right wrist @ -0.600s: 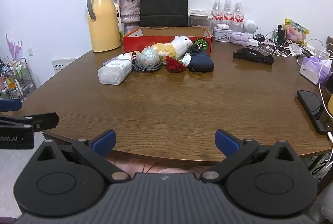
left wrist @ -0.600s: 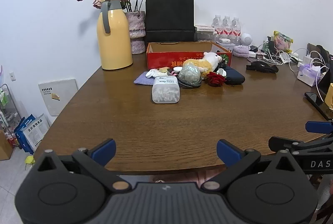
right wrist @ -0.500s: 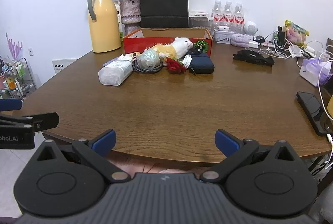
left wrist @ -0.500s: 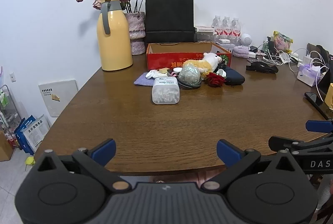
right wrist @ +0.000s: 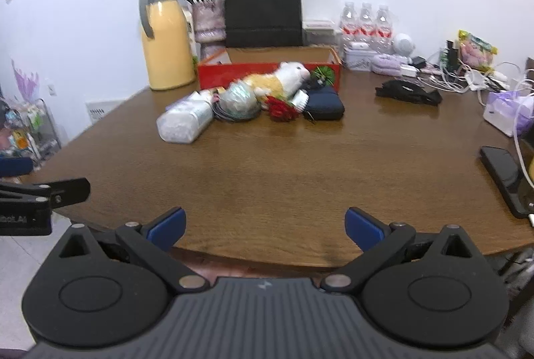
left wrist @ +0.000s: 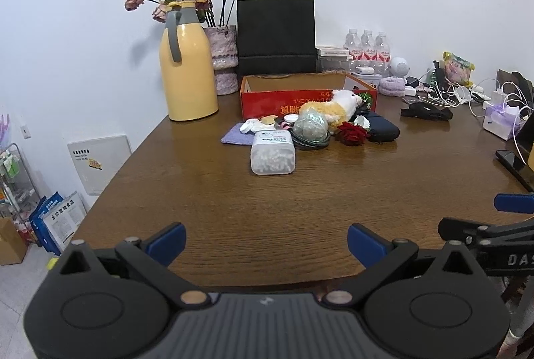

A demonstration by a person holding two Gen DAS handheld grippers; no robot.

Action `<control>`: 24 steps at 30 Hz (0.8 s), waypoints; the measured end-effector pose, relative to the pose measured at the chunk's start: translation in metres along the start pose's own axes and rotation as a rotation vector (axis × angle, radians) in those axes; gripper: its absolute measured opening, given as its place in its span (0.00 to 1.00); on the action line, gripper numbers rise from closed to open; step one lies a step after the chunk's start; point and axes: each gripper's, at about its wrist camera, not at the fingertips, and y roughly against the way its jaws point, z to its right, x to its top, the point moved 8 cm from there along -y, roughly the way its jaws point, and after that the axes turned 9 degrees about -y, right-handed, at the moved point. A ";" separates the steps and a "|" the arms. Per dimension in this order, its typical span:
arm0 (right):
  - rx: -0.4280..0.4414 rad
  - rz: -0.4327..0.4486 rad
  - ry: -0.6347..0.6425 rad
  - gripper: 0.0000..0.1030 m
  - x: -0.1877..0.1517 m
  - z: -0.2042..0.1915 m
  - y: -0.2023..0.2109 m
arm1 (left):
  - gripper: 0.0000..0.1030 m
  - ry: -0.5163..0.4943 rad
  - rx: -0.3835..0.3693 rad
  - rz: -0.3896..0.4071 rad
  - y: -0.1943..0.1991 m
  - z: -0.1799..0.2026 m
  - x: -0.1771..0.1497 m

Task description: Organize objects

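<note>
A pile of small objects lies in front of an open red box (left wrist: 287,102) (right wrist: 267,70) on the brown table: a clear cotton-swab container (left wrist: 273,152) (right wrist: 185,122), a plush toy (left wrist: 333,107) (right wrist: 277,80), a red rose (left wrist: 352,132) (right wrist: 280,108), a dark blue pouch (left wrist: 383,128) (right wrist: 325,107), a wrapped greenish ball (left wrist: 310,125) on a coiled cable. My left gripper (left wrist: 265,244) is open and empty over the near table edge. My right gripper (right wrist: 265,229) is open and empty, also at the near edge, far from the pile.
A yellow thermos (left wrist: 187,72), a vase of dried roses (left wrist: 223,58) and a black paper bag (left wrist: 276,35) stand behind the box. Water bottles (left wrist: 367,50), chargers and cables (left wrist: 467,92) crowd the back right. A black phone (right wrist: 504,172) lies at the right edge.
The right gripper has moved forward and slightly up, so the pile looks nearer and blurred. The left gripper has barely moved. Both stay open.
</note>
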 end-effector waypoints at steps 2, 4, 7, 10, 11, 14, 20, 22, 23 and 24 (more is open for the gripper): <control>0.026 0.023 -0.004 1.00 0.000 0.001 -0.006 | 1.00 0.025 -0.027 -0.012 -0.013 -0.004 -0.003; 0.028 0.023 -0.015 1.00 -0.001 0.003 -0.014 | 0.99 0.062 -0.047 -0.062 -0.028 -0.007 -0.009; 0.005 0.002 -0.026 1.00 -0.001 0.011 -0.032 | 0.95 0.061 -0.036 -0.037 -0.041 -0.014 -0.005; 0.012 -0.011 -0.026 1.00 0.009 0.020 -0.050 | 0.95 0.075 0.002 -0.013 -0.050 -0.027 0.014; 0.028 -0.006 -0.023 1.00 0.018 0.021 -0.054 | 0.95 0.078 -0.003 0.004 -0.053 -0.032 0.025; 0.054 0.080 0.001 1.00 0.066 0.021 -0.062 | 1.00 0.078 0.014 0.125 -0.063 -0.046 0.072; 0.109 0.223 0.178 1.00 0.134 0.007 -0.111 | 1.00 -0.067 -0.047 0.238 -0.119 -0.025 0.104; 0.073 0.114 0.180 1.00 0.133 0.010 -0.146 | 1.00 -0.007 -0.096 0.148 -0.148 -0.021 0.097; 0.062 0.090 0.168 1.00 0.133 0.012 -0.161 | 1.00 0.013 -0.100 0.138 -0.155 -0.021 0.101; 0.058 0.081 0.154 1.00 0.134 0.014 -0.175 | 1.00 0.025 -0.104 0.120 -0.165 -0.019 0.101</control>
